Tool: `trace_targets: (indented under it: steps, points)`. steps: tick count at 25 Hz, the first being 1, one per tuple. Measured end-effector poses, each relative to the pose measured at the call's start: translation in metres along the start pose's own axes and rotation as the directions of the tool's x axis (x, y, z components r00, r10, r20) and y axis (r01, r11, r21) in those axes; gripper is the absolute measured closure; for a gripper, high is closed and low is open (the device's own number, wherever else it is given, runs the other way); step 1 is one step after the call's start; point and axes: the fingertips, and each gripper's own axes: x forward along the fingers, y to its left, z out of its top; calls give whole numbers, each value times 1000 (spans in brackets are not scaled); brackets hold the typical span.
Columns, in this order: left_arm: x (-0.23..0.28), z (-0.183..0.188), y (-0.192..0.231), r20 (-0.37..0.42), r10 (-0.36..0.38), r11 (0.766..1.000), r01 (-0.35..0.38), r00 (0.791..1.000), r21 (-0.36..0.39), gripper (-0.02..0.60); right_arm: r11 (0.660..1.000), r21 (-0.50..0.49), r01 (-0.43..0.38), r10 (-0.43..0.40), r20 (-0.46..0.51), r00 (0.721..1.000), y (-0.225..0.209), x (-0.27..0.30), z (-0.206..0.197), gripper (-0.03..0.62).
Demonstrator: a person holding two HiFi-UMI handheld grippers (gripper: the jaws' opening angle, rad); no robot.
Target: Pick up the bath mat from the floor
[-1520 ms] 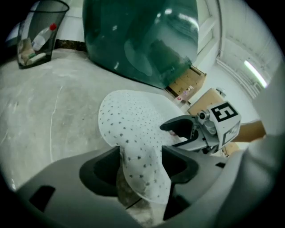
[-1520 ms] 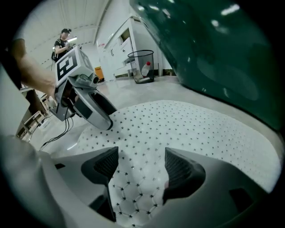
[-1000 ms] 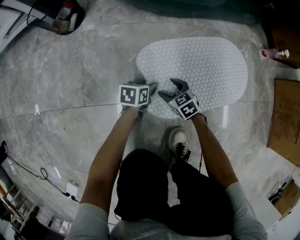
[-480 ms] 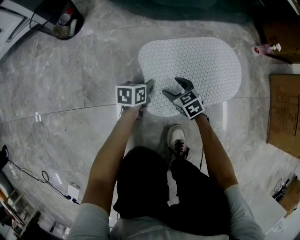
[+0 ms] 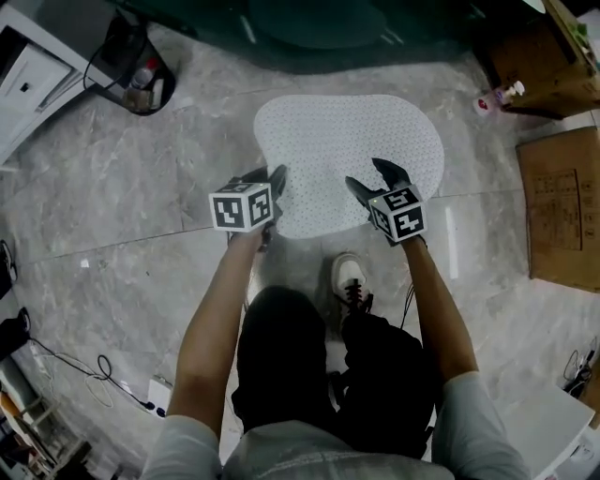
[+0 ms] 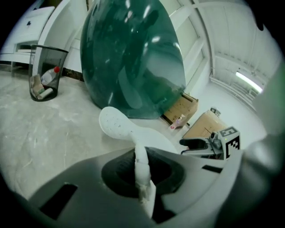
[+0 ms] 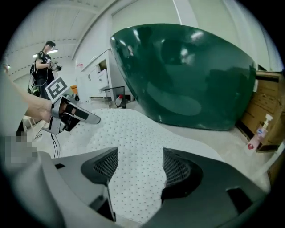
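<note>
The white dotted bath mat [image 5: 347, 150] lies on the grey marble floor in front of a dark green tub. Its near left edge is raised and bent. My left gripper [image 5: 274, 183] is shut on that edge; in the left gripper view the mat [image 6: 116, 124] runs edge-on between the closed jaws [image 6: 141, 178]. My right gripper [image 5: 367, 180] hovers over the mat's near right edge. In the right gripper view its jaws [image 7: 139, 167] stand open with the mat [image 7: 133, 142] below them, and the left gripper [image 7: 71, 113] shows at the left.
The green tub [image 5: 319, 23] stands just beyond the mat. A wire bin [image 5: 136, 66] with bottles is at the far left, a pump bottle [image 5: 492, 98] and flat cardboard [image 5: 558, 202] at the right. My shoe [image 5: 352, 281] is just short of the mat. Cables [image 5: 84, 366] trail at the lower left.
The left jaws have closed on the mat's near left edge and lifted it, so the mat's outline is now bent. The right gripper has shifted right along the near edge, still open.
</note>
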Motion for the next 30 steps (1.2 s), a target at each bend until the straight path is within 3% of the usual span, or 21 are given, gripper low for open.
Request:
trace_targets:
  steps: [7,16,26,30]
  points:
    - [-53,41,-34,2,40,999,-40,999,-36,549,1000,24,-8,9,-21,1000,-4,-66,44,275]
    - [-150,118,-114,-53,67,996,-70,996,-57,551,998,56,-11,13,-35,999,-1,-186,151,281]
    - [-286,223,-179,-39,102,989,-105,994,-107,551,998,55,9,-9,6,1000,18,-322,296,530]
    - [-356,272,-205,53,108,989,-102,993,-103,551,1000,11,13,-14,63,998,44,-373,357,573]
